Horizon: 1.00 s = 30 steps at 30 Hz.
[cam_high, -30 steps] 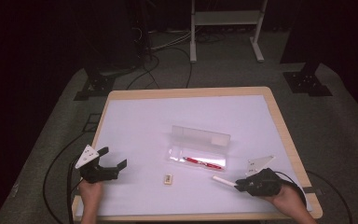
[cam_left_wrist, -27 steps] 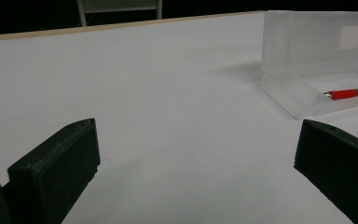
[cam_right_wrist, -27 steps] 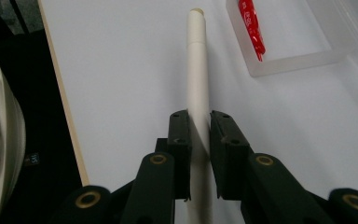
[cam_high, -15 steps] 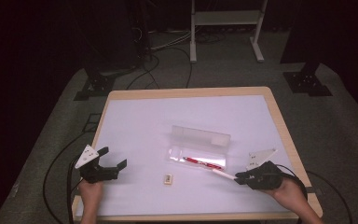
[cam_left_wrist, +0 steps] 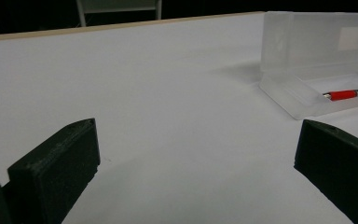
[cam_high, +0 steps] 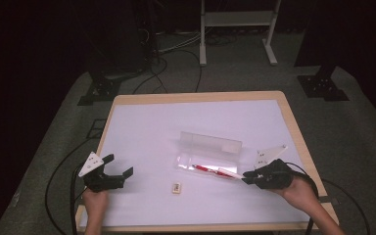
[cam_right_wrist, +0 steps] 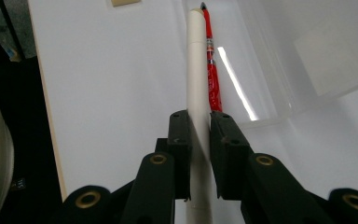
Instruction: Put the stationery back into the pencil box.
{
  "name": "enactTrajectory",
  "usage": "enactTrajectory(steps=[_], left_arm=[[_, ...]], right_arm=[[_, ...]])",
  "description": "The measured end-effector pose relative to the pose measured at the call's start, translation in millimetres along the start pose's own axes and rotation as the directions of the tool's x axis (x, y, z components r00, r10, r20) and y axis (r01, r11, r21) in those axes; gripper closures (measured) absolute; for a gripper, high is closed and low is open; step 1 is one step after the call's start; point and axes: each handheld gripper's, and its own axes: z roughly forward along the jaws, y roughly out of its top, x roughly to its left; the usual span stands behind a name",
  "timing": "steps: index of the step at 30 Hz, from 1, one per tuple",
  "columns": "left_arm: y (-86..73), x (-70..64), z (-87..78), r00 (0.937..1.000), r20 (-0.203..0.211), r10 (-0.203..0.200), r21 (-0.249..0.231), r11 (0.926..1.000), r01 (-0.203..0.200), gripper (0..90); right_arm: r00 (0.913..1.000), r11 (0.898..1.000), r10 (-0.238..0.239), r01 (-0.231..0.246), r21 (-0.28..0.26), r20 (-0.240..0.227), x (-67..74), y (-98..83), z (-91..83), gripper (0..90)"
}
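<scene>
A clear plastic pencil case (cam_high: 191, 161) lies open mid-table, its lid (cam_high: 210, 143) standing upright. A red pen (cam_high: 204, 168) rests in its tray. My right gripper (cam_high: 247, 175) is shut on a white pen (cam_high: 231, 173), which points left with its tip over the tray's right end. In the right gripper view the white pen (cam_right_wrist: 196, 70) runs between the jaws of my right gripper (cam_right_wrist: 200, 116), beside the red pen (cam_right_wrist: 213, 79). My left gripper (cam_high: 121, 164) rests near the table's front left, open and holding nothing. The left gripper view has the case (cam_left_wrist: 317, 51) to the right, beyond my left gripper (cam_left_wrist: 196, 140).
A small tan eraser (cam_high: 176, 188) lies on the white table top (cam_high: 152, 127) in front of the case. The table's wooden edge (cam_high: 293, 122) borders the white surface. Cables and stand feet (cam_high: 323, 85) sit on the dark floor beyond.
My right gripper has lifted the white pen off the table and brought it up toward the open case. The left gripper has stayed still.
</scene>
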Motion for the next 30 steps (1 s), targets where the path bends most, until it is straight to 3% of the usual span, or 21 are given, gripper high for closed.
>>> enactTrajectory(steps=[30], left_arm=[[-0.1,0.4,0.3,1.0000,0.001,0.003,0.000,1.0000,-0.003,0.0]], right_arm=[[0.9996,1.000,-0.027,0.027,-0.004,0.004,-18.4,33.5,6.2,78.1]])
